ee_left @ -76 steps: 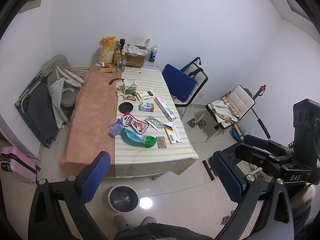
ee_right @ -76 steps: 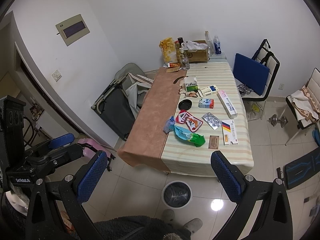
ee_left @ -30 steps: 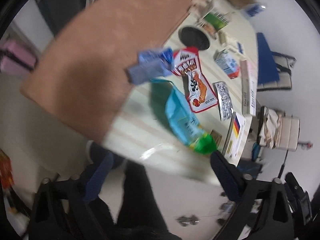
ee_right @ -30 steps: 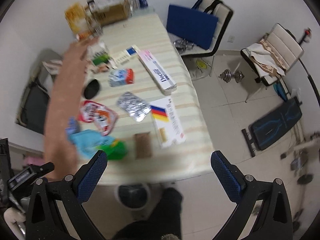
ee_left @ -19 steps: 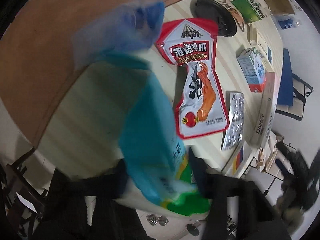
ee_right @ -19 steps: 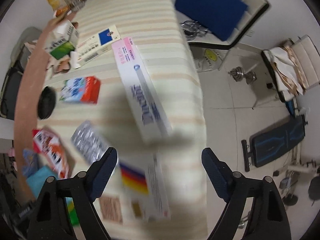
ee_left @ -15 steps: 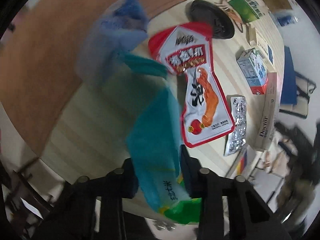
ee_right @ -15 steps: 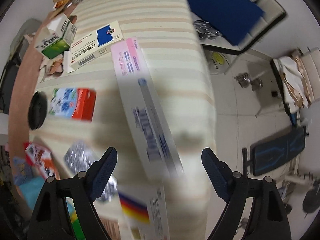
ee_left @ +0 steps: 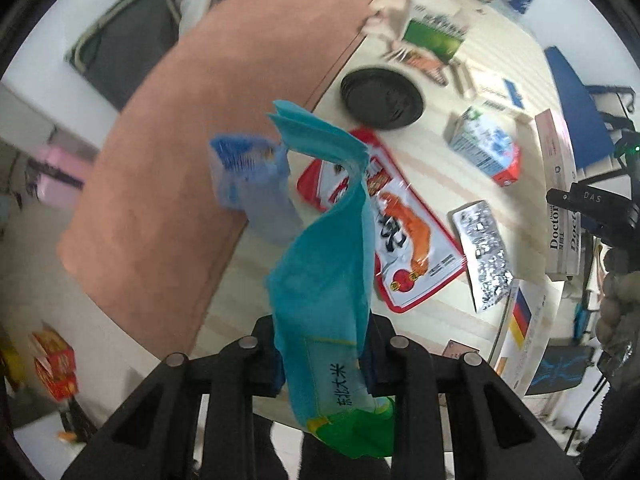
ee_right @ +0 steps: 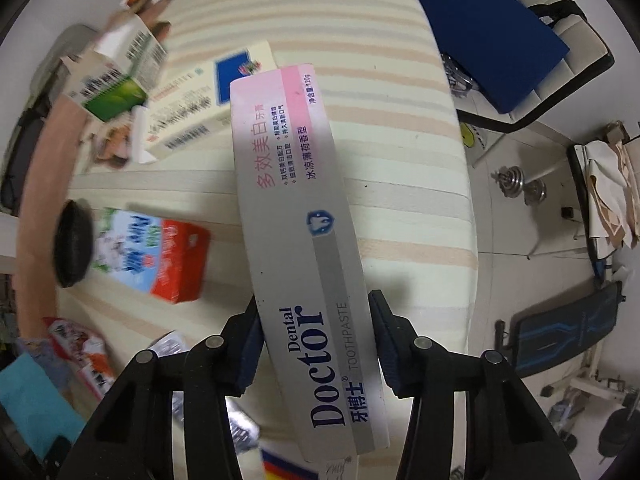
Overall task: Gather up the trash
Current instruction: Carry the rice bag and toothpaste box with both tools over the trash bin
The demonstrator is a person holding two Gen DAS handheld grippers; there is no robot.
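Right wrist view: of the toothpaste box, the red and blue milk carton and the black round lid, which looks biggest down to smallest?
1. Toothpaste box, though it sits in the claw, nearest the camera, which inflates it.
2. Red and blue milk carton.
3. Black round lid, seen at the blurred, squeezed edge, so its true size is unsure.

The bag [ee_left: 324,280] is teal with a bright green bottom. The toothpaste box [ee_right: 304,216] is pale grey — pink at its far end, with dark navy lettering. The tablecloth [ee_right: 400,92] is cream with peach and grey stripes, and a plain terracotta cloth [ee_left: 180,120] lies beside it. The snack pouch [ee_left: 404,232] is white edged in red — the disc [ee_left: 382,98] black.
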